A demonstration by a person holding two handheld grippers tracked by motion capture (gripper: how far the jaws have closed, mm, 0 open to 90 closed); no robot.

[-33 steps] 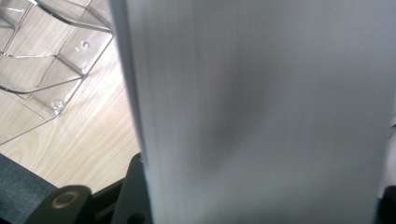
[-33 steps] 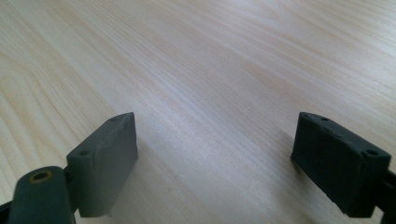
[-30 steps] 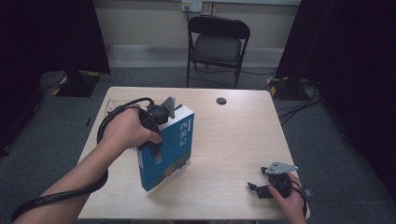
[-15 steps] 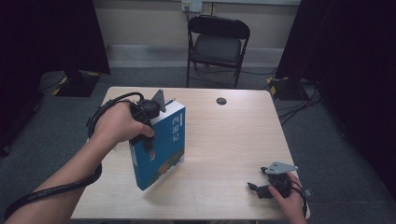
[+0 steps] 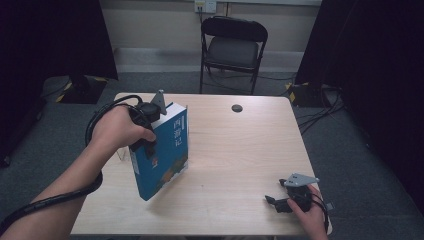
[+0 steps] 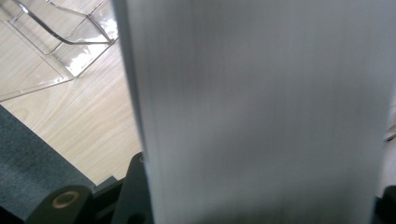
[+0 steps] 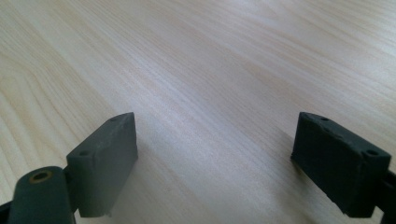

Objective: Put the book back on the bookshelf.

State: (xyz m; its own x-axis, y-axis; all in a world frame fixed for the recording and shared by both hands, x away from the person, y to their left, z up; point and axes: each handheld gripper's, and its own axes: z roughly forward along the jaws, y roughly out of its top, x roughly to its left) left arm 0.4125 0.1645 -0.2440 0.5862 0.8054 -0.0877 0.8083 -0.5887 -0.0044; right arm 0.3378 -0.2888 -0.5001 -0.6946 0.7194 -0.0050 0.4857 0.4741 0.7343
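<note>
A thick blue book (image 5: 167, 150) with white lettering on its spine stands tilted on the left half of the wooden table (image 5: 240, 155), one lower corner near the wood. My left gripper (image 5: 148, 142) is shut on its upper edge, the hand over the top. In the left gripper view the book's grey page edge (image 6: 261, 107) runs up between the jaws. My right gripper (image 5: 276, 203) rests at the table's front right corner. Its pads (image 7: 105, 158) stand wide apart over bare wood, and my right gripper (image 7: 224, 163) holds nothing.
A clear acrylic stand (image 6: 60, 42) sits on the table just left of the book, and the stand (image 5: 122, 154) shows faintly beside my left hand. A small black disc (image 5: 237, 108) lies near the far edge. A black folding chair (image 5: 232, 47) stands behind the table.
My left hand has carried the book leftward across the table, toward the acrylic stand. The right gripper has stayed where it was.
</note>
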